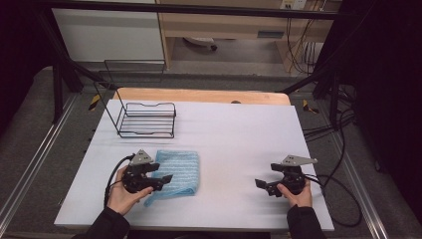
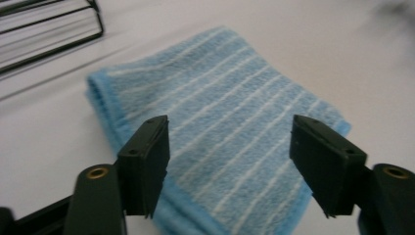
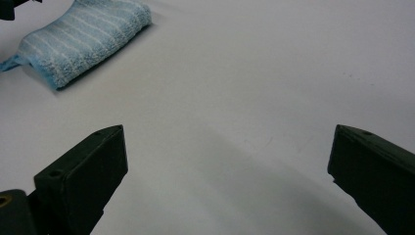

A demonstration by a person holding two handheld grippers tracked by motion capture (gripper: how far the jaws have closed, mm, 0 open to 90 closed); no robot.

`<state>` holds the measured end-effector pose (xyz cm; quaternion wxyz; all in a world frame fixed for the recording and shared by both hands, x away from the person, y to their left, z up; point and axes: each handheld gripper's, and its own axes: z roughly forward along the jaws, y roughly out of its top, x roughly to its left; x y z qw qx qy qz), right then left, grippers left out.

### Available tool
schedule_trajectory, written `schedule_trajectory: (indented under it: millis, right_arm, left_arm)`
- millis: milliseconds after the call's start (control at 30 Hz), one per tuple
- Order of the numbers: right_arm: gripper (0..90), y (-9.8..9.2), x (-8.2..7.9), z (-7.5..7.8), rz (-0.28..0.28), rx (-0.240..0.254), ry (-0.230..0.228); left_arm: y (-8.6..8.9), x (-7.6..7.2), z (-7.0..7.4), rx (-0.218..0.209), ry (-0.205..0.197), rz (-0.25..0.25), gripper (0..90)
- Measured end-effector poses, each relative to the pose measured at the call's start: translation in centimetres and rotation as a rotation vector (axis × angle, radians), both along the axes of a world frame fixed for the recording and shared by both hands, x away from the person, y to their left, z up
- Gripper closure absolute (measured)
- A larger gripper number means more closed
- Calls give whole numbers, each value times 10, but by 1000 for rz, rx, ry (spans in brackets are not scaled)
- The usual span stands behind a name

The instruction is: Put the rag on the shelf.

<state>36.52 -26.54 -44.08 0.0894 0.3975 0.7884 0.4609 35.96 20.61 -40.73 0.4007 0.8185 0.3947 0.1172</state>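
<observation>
A: Where is the folded blue towel lying, and how is your left gripper standing to it?

B: The towel is lying flat on the white table, at its near left part, in front of the black wire rack and well apart from it; you are holding the left gripper just over the towel's near left edge; in the left gripper view the jaws are standing wide apart with the striped cloth showing between them; the pads are not pressing on it, so nothing is being held.

A: And the right gripper?

B: You are resting it near the table's right front, well apart from the towel; its jaws are gaping wide over bare table and are gripping nothing.
</observation>
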Motion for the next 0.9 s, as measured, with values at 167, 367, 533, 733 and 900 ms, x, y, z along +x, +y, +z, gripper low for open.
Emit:
schedule_trajectory:
  millis: [167,367,533,733,900]
  right_arm:
    - [18,1,0,0,2,-5,5]
    - [18,1,0,-1,1,-3,5]
    - [17,1,0,-1,-1,-5,8]
    - [17,2,1,-2,-4,-10,13]
    - [17,3,1,-2,-8,-6,16]
  left_arm:
    - [15,8,0,18,4,39,172]
    - [29,15,-2,34,15,70,96]
    - [35,20,1,34,12,82,63]
    - [37,31,6,49,7,102,69]
    - [34,50,8,73,23,139,122]
